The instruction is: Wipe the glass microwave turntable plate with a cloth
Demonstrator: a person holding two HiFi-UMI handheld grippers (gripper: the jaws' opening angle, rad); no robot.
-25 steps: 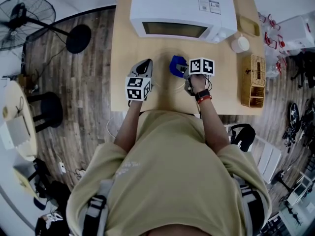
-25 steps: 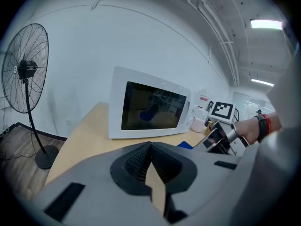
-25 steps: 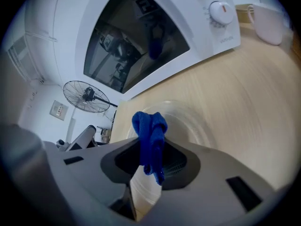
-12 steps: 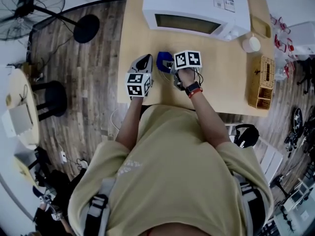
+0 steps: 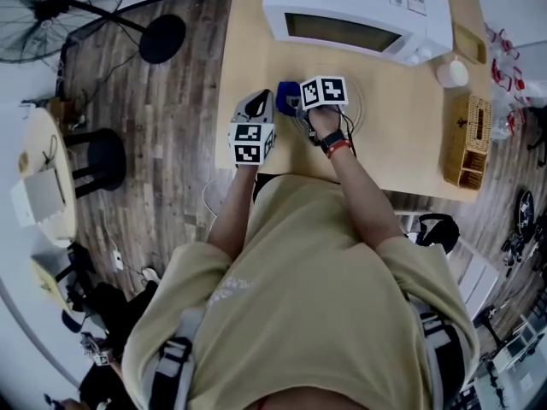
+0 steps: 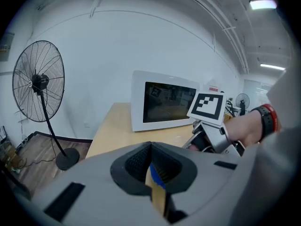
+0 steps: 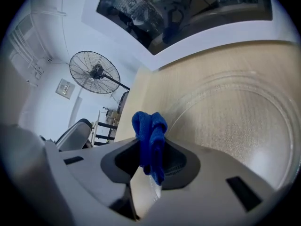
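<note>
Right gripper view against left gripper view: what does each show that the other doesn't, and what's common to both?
Only the right gripper view: the right gripper with its jaws shut on the blue cloth, and the glass plate lying on the table. Only the left gripper view: the left gripper, jaws together, the right gripper's marker cube, and the person's wrist with a red band. Both: the microwave, the standing fan, the table.

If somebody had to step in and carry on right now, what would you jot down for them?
Right gripper: jaws shut on the blue cloth, at the glass turntable plate's left rim.
Left gripper: jaws shut, empty, off the plate.
Plate lies flat on the table before the microwave.
Done: cloth in hand. Left: wiping; how much is already wiped, I cannot tell.
</note>
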